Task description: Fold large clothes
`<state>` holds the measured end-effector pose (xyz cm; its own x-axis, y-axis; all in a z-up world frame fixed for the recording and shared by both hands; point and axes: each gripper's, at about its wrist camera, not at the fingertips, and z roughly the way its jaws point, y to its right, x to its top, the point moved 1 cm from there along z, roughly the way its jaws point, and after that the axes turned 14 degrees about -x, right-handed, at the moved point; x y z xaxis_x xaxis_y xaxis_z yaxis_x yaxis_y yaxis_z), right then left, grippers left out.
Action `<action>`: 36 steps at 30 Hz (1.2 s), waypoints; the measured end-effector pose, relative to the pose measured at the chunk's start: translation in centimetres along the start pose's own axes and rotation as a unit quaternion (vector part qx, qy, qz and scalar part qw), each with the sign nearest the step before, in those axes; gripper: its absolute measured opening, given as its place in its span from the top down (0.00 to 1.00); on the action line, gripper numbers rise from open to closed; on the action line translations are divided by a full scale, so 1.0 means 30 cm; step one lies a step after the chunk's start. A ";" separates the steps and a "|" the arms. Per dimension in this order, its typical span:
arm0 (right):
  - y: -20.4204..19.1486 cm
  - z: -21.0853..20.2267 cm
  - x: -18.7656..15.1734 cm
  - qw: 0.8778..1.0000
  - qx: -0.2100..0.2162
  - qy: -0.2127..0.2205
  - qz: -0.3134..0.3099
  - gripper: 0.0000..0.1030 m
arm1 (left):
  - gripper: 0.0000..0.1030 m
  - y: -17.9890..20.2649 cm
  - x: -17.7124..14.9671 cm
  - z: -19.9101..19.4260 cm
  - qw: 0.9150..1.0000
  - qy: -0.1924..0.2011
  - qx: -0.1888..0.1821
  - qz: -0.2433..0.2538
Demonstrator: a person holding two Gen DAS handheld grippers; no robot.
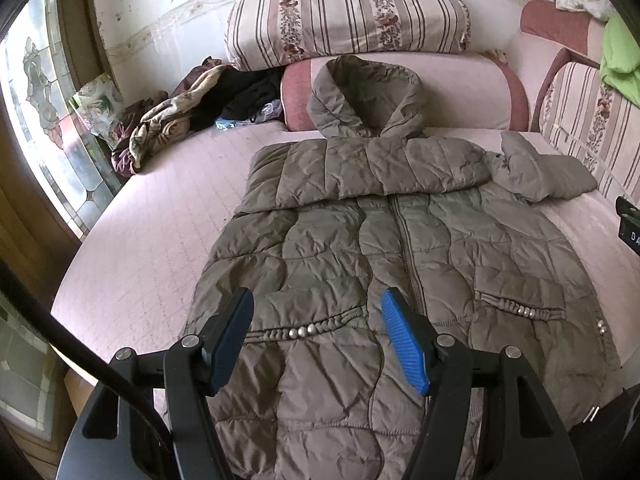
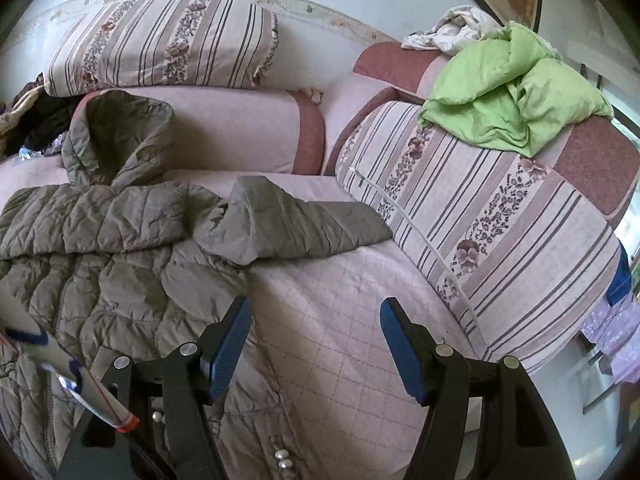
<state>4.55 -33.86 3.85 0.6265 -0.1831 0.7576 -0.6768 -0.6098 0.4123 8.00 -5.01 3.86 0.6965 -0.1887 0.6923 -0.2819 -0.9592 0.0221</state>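
Note:
An olive quilted hooded jacket (image 1: 360,248) lies front up on the pink sofa seat (image 1: 140,240), hood (image 1: 364,96) against the back cushion. Its left sleeve (image 1: 352,168) is folded across the chest. Its right sleeve (image 2: 288,220) lies out to the side on the seat. My left gripper (image 1: 316,312) is open and empty above the jacket's lower left front. My right gripper (image 2: 316,316) is open and empty, over the seat just beside the jacket's (image 2: 120,272) right edge.
Striped floral cushions (image 1: 344,16) stand at the back and on the right (image 2: 480,216). A green garment (image 2: 512,92) and white cloth (image 2: 452,32) lie on the sofa arm. A heap of dark clothes (image 1: 200,96) sits at the back left by the window (image 1: 48,120).

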 end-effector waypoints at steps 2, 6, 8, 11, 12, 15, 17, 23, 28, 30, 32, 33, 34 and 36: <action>-0.011 0.027 0.002 1.000 -0.002 -0.004 -0.003 0.31 | 0.36 0.006 0.008 0.026 1.000 -0.003 0.000 0.003; -0.033 0.076 0.008 1.000 -0.007 -0.012 -0.008 0.31 | 0.36 0.020 0.025 0.082 1.000 -0.012 0.000 0.008; -0.045 0.107 0.012 1.000 -0.009 -0.018 -0.010 0.31 | 0.36 0.025 0.030 0.113 1.000 -0.017 0.000 0.010; -0.062 0.164 0.019 0.999 -0.011 -0.032 -0.012 0.31 | 0.36 0.027 0.033 0.154 1.000 -0.025 -0.001 0.012; -0.068 0.185 0.020 0.999 -0.012 -0.038 -0.012 0.31 | 0.36 0.028 0.035 0.167 1.000 -0.027 -0.001 0.013; -0.074 0.270 0.031 0.998 -0.006 -0.056 0.001 0.30 | 0.36 0.024 0.034 0.206 0.999 -0.034 0.000 0.012; -0.062 0.358 0.039 0.996 0.018 -0.082 0.029 0.29 | 0.36 0.016 0.033 0.238 0.999 -0.041 0.001 0.010; 0.017 0.733 0.039 0.961 0.118 -0.189 0.166 0.29 | 0.36 -0.023 0.028 0.340 0.998 -0.066 -0.001 -0.005; 0.065 1.027 0.000 0.910 0.166 -0.274 0.262 0.29 | 0.36 -0.056 0.029 0.421 0.997 -0.081 -0.002 -0.018; 0.080 1.115 -0.022 0.890 0.176 -0.297 0.299 0.29 | 0.36 -0.069 0.028 0.461 0.996 -0.092 0.000 -0.022; 0.096 1.169 -0.015 0.880 0.182 -0.291 0.327 0.29 | 0.36 -0.079 0.028 0.496 0.994 -0.102 -0.001 -0.026; 0.096 1.186 -0.002 0.880 0.183 -0.288 0.331 0.29 | 0.36 -0.084 0.029 0.507 0.994 -0.104 -0.002 -0.028; 0.096 1.205 0.012 0.880 0.184 -0.286 0.333 0.29 | 0.36 -0.088 0.029 0.519 0.994 -0.105 -0.002 -0.031; 0.092 1.244 0.038 0.878 0.182 -0.285 0.339 0.29 | 0.36 -0.095 0.032 0.539 0.994 -0.104 0.000 -0.032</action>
<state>17.82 -64.52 -13.02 0.2900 -0.8920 0.3468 -0.8654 -0.3992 -0.3029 20.14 -5.87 -7.19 0.8340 -0.1672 0.5258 -0.2334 -0.9704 0.0616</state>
